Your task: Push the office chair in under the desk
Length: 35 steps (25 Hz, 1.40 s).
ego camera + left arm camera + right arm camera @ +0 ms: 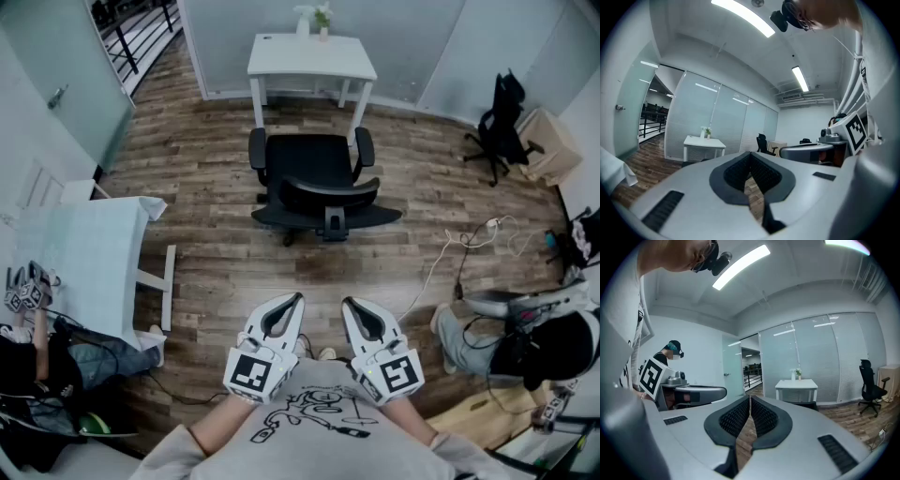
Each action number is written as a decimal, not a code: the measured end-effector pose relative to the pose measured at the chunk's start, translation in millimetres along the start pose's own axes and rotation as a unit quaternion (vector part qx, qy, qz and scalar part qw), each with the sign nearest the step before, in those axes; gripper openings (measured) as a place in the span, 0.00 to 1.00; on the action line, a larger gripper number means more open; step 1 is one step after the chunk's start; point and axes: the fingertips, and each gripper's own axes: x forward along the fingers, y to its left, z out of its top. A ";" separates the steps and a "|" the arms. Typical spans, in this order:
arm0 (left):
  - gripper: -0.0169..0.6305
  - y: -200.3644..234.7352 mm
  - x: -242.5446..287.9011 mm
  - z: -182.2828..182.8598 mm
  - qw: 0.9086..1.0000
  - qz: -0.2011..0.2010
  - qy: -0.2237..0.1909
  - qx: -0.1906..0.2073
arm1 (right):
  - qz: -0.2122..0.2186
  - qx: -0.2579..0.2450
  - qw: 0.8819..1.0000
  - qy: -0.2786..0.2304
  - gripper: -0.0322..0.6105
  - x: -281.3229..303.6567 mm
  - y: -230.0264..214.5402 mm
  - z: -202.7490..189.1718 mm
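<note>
A black office chair (316, 186) stands on the wood floor in front of a small white desk (311, 56), its backrest toward me and its seat outside the desk. The desk (704, 142) (796, 384) shows far off in both gripper views. My left gripper (293, 300) and right gripper (348, 304) are held side by side close to my chest, well short of the chair, both pointing at it. The jaws of each are shut with nothing between them, as the left gripper (750, 154) and right gripper (750, 398) show in their own views.
A second black chair (503, 124) stands at the far right by a cardboard box (550, 145). A white table (89, 258) is at the left. Cables (469, 246) lie on the floor to the right, near a seated person (525, 333). Another person (37, 356) sits at the lower left.
</note>
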 end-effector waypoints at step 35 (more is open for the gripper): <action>0.05 45.6 69.1 -28.9 0.992 -0.004 0.080 0.094 | 0.003 -0.082 0.996 0.030 0.12 59.5 -60.4 -15.2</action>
